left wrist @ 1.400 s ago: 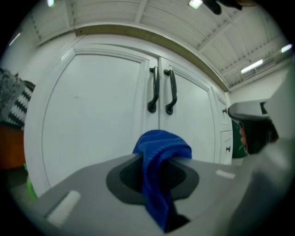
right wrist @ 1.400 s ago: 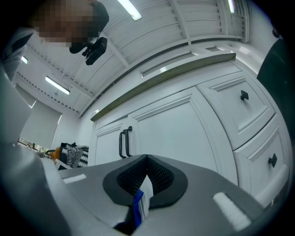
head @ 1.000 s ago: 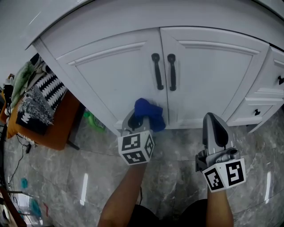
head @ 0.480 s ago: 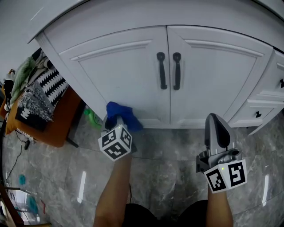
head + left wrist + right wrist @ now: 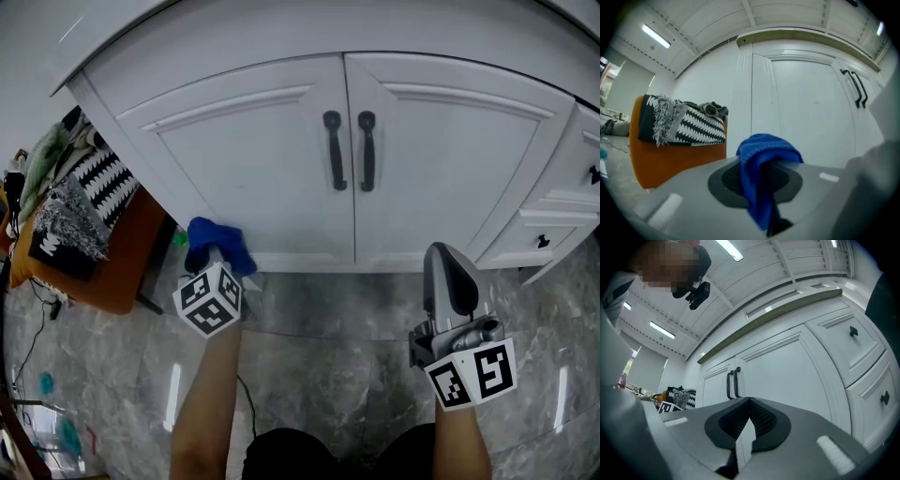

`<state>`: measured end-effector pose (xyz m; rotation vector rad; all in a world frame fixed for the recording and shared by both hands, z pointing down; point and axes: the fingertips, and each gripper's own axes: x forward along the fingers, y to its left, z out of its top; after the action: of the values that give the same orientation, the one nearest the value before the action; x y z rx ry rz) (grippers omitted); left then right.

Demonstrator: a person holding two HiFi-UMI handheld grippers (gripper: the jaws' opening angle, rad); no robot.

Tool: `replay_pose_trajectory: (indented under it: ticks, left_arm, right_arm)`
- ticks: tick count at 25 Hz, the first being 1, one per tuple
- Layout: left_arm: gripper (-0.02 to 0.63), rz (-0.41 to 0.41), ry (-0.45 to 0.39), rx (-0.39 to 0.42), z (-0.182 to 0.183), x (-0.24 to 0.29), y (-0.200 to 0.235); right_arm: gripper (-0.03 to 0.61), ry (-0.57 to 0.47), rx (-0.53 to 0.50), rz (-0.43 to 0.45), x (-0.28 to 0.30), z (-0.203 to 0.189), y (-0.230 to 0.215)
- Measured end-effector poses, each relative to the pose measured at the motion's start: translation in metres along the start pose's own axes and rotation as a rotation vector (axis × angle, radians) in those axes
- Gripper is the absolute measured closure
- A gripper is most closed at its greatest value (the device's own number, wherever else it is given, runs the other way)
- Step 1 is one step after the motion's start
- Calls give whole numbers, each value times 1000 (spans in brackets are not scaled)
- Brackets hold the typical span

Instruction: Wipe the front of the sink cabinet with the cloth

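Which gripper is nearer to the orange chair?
Left. The left gripper, shut on the blue cloth, is just right of the orange chair; the right gripper is much farther right.

I have open grey floor [image 5: 328, 328] along the cabinet front [image 5: 253, 159] for either gripper to pass, but the orange chair [image 5: 112, 272] piled with cushions [image 5: 80, 211] crowds my left gripper [image 5: 214, 261] and its cloth [image 5: 211, 236] at the corner, and two black handles [image 5: 334, 150] jut out.

Bathroom: white sink cabinet [image 5: 253, 159], marble floor [image 5: 337, 366]
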<state>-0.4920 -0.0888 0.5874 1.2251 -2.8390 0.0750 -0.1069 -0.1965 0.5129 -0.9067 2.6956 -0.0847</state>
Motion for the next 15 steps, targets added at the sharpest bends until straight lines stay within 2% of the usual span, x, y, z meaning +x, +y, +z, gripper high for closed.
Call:
replay_pose_trajectory:
  ticks: [3,7,10,15]
  left_arm:
    - [545,-12,-34,47,22,-1,5]
    - [548,-7,-34,58,51,0,8]
    - [546,-16,-64,89,70,-5,3]
    - [548,-8,-98,39,85,-8,-6]
  right_arm:
    - [578,4,2,-2,0,-2,-2]
    - [578,4,10,3,2,-4,-3]
    - [580,3,26,12,2,-4,2]
    - [578,2,32,22,2,-2,5]
